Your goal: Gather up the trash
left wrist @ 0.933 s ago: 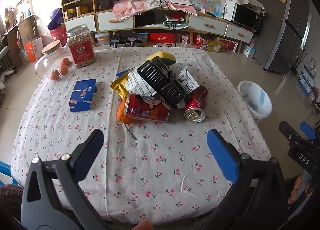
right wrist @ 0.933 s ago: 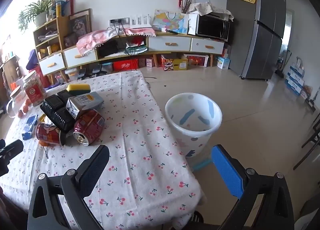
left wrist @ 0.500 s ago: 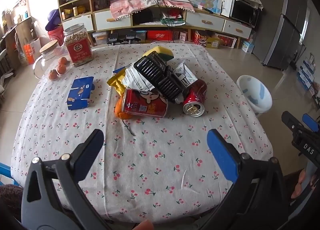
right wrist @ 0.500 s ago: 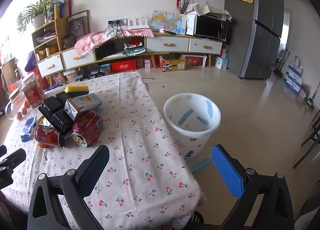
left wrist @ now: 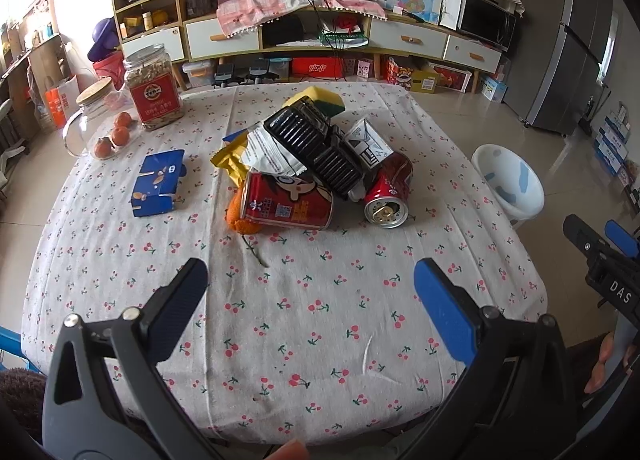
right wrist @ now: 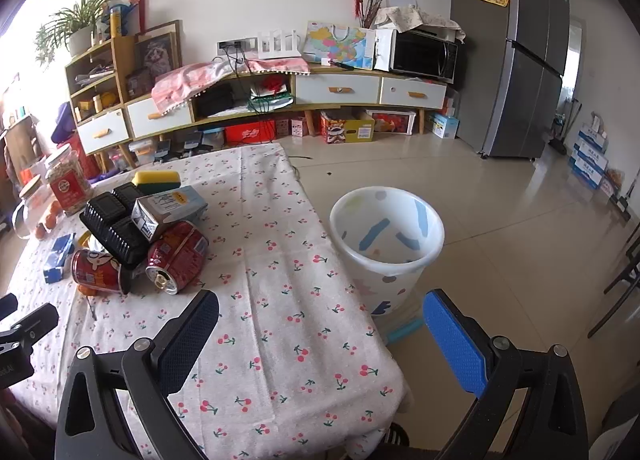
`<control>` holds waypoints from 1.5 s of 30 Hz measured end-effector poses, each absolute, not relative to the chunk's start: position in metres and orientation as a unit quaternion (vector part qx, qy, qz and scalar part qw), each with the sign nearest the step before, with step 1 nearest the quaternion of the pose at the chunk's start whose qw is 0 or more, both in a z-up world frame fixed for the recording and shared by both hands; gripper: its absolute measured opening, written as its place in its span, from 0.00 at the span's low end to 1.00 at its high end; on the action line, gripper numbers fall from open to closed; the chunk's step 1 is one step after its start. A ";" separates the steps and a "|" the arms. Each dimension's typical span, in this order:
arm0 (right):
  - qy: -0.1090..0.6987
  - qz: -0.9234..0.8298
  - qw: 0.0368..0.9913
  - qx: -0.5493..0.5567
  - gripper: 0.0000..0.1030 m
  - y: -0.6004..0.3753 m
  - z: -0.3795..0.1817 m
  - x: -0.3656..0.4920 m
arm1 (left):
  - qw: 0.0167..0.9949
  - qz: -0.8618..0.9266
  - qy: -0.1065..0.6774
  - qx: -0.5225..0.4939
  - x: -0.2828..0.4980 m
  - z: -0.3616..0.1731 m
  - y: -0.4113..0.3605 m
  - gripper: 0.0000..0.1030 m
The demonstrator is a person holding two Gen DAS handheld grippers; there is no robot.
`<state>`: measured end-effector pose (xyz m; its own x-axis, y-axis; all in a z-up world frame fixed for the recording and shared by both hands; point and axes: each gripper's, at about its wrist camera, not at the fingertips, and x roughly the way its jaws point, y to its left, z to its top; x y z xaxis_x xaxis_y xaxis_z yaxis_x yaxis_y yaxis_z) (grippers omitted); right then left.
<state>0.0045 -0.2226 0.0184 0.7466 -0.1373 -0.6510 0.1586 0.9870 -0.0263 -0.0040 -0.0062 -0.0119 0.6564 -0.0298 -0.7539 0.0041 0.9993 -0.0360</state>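
Left wrist view: the left gripper (left wrist: 310,292), jaws spread and empty, has edged nearer the trash pile at the table's centre: red snack can (left wrist: 288,205), cola can (left wrist: 390,195), black plastic tray (left wrist: 316,151), wrappers. Judged: approach under way, nothing collected yet. The blue box (left wrist: 158,183) and nut jar (left wrist: 154,93) near the left edge are probably not trash.

Right wrist view: the right gripper (right wrist: 320,334) hangs spread, empty, over the table's right edge. The white bin (right wrist: 386,244) stands on the floor beside that edge, unobstructed.
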 end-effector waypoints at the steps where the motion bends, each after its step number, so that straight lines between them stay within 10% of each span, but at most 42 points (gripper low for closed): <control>1: 0.348 -0.079 0.934 0.015 1.00 -0.222 0.018 0.005 | 0.909 -0.010 0.416 -0.017 -0.004 -0.012 -0.006 0.99; 45: 0.351 -0.075 0.933 0.017 1.00 -0.220 0.016 0.006 | 0.907 -0.010 0.421 -0.022 -0.005 -0.014 -0.002 0.99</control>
